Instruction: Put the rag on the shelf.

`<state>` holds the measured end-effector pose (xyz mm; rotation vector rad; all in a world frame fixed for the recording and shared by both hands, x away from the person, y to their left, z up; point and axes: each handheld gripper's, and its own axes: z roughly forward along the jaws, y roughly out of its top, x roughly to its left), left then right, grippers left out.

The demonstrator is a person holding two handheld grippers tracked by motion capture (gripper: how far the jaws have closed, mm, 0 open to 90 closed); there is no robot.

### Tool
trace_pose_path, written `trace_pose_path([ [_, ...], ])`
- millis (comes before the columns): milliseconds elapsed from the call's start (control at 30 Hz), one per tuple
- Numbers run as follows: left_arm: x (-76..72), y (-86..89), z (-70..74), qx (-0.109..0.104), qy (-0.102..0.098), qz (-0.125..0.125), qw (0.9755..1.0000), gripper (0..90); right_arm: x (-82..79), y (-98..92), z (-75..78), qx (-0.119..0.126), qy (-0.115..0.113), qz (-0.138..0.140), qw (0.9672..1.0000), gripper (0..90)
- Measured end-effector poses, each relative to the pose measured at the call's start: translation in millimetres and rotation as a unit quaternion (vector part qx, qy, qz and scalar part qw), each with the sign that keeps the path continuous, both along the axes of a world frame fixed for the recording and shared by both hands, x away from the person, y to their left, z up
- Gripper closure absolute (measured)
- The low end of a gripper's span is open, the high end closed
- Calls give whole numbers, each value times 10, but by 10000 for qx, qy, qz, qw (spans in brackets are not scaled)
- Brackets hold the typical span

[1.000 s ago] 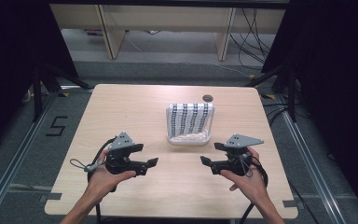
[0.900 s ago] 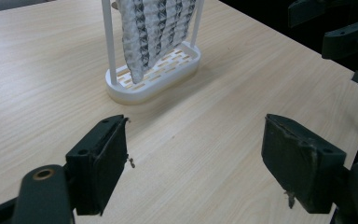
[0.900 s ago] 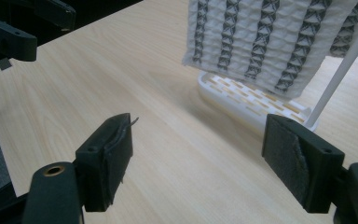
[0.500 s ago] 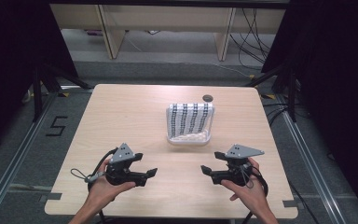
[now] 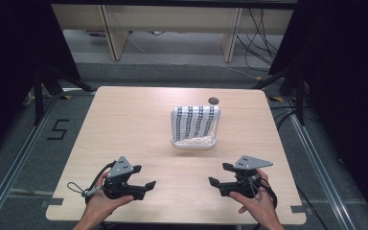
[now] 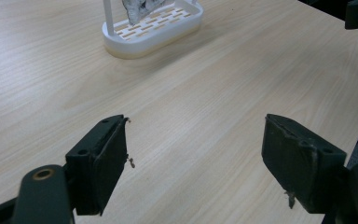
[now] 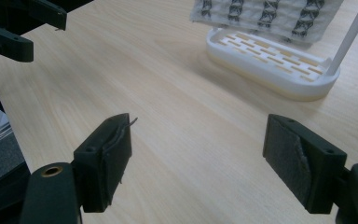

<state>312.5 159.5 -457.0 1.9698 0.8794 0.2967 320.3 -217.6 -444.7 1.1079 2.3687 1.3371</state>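
Observation:
A white slotted rack [image 5: 194, 141] stands at the middle of the wooden table [image 5: 124, 124], with a white cloth patterned in black [image 5: 195, 120] draped over it. The rack's base [image 6: 154, 29] and the cloth [image 7: 265, 14] also appear in the gripper views. My left gripper [image 5: 143, 177] is held low near the front left edge, open, nothing between its pads [image 6: 109, 163]. My right gripper [image 5: 219, 174] is held near the front right edge, open and empty, its jaws pointing left toward the other gripper [image 7: 23, 28].
A small dark round object [image 5: 213, 100] lies on the table behind the rack. Wooden furniture legs [image 5: 108, 28] and cables [image 5: 263, 33] are on the floor beyond the table. Black curtains flank both sides. A floor mark "5" [image 5: 57, 129] is at the left.
Both grippers have drawn back toward the front edge of the table, away from the rack. Both stay open. The rack and cloth have not moved.

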Motion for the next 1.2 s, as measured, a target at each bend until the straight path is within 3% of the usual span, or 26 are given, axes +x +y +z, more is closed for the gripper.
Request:
trace_pose_path([
  [33,-7,4,-12,-42,-9,-24,10000,217,-11,-9,-10,-16,12,8,10000,248],
  [67,-20,11,-18,-20,-17,-35,10000,217,-2,-21,-32,-39,-121,84,9999,248],
  [100,-43,18,-37,2,-28,-47,10000,216,-39,-22,-57,2,45,48,10000,247],
  [167,-69,20,-54,45,-18,-50,10000,217,-70,-36,-81,-103,106,-9,9999,247],
  [367,-105,41,-114,153,26,-114,9998,217,-103,-50,-169,-181,108,74,9998,241],
  [500,-129,56,-160,143,46,-82,9999,216,-168,-60,-214,-403,98,69,9991,223],
  [533,-129,56,-160,143,46,-82,9999,215,-168,-60,-214,-403,98,69,9991,223],
  [567,-143,76,-186,271,21,-104,9996,214,-189,-72,-234,-402,86,67,9991,221],
  [667,-175,73,-216,279,17,-121,9995,214,-203,-89,-253,-402,155,99,9990,214],
  [700,-193,80,-237,369,22,-139,9992,214,-233,-91,-268,-356,251,-29,9990,211],
  [800,-217,66,-269,307,48,-75,9995,214,-233,-108,-280,-396,269,-18,9989,211],
  [833,-215,66,-282,302,33,-92,9995,213,-205,-131,-298,-430,166,58,9989,211],
  [900,-208,79,-289,470,34,-178,9987,213,-216,-134,-299,-454,247,-61,9986,211],
  [1000,-207,74,-298,499,42,-145,9986,214,-194,-152,-306,-480,178,20,9987,211],
  [1067,-207,76,-302,500,62,-149,9986,213,-209,-141,-311,-442,245,-104,9987,210],
  [1100,-201,84,-305,511,77,-194,9985,213,-182,-149,-328,-436,170,21,9989,210],
  [1200,-201,80,-310,502,72,-184,9985,213,-182,-153,-329,-491,190,15,9986,209],
])
